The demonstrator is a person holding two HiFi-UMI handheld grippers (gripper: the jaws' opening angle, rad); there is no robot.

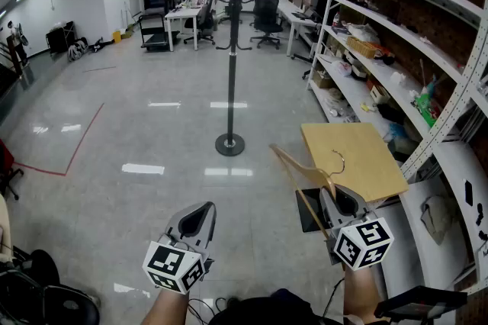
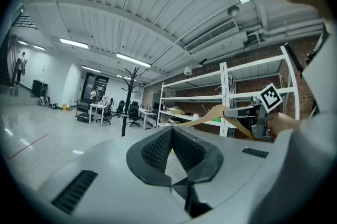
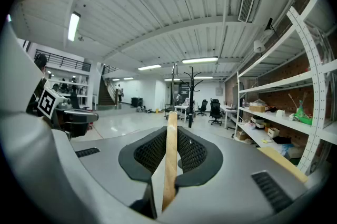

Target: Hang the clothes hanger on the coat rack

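Both forearms reach forward side by side, left gripper point(image 1: 200, 212) with fingers point(image 2: 152, 152) together, right gripper point(image 1: 340, 199) clamping the hanger point(image 1: 302, 170)

Open floor point(image 1: 152, 125) filled the middle and left of the head view, giving a bare run up to the coat rack point(image 1: 231, 49). The rack stood alone at centre frame on its round base, and the hooked arms at its top had free air on every side. A shelving unit point(image 1: 396, 41) loaded with clutter ran along the right edge. A wooden board point(image 1: 354, 159) jutted out from it at lower right, close by the right gripper point(image 1: 341, 203) and the clothes hanger point(image 1: 303, 172) clamped in it. Well behind the rack, desks point(image 1: 183, 13) and office chairs point(image 1: 267, 11) crowded the upper centre.
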